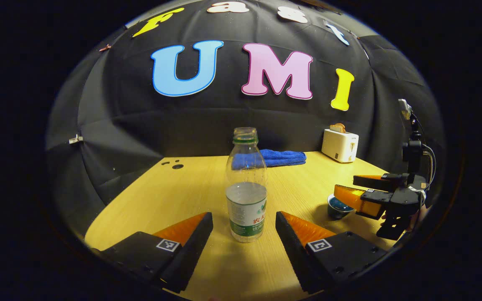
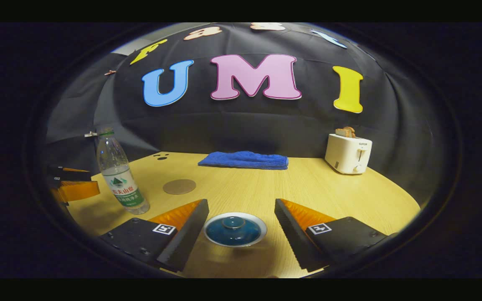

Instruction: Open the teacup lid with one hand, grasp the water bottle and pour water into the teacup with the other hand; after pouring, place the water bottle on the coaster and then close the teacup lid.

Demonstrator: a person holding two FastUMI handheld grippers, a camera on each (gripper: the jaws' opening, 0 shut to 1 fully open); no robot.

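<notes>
- Left gripper (image 1: 244, 228) sits low over the wooden table (image 1: 149, 196), level and aimed at the back wall; its two fingers are spread wide, one on each side of the water bottle (image 1: 246, 188), with a clear gap on both sides, so it has hold of nothing.
- Right gripper (image 2: 241, 223) is also low and level, fingers spread wide and gripping nothing; the teacup (image 2: 235, 229) stands between the fingertips, apart from both.
- In the left gripper view the right gripper (image 1: 356, 190) shows off to the right, fingers pointing left, hanging just above the teacup (image 1: 339, 207).
- In the right gripper view the left gripper (image 2: 73, 184) shows at the far left edge, just beside the water bottle (image 2: 119, 175); its opening cannot be judged from there.
- One water bottle: clear plastic, upright, uncapped, about half full, with a white and green label.
- One teacup: small, with a dark blue lid (image 2: 232, 225) sitting closed on it, knob up.
- One coaster (image 2: 179, 186): a round brown disc lying flat on the table behind the bottle and cup, well apart from the cup, with nothing on it.
- One blue cloth (image 2: 244, 160), folded, at the back edge of the table.
- One white toaster (image 2: 348, 154) at the back right, with toast poking out of its top.
</notes>
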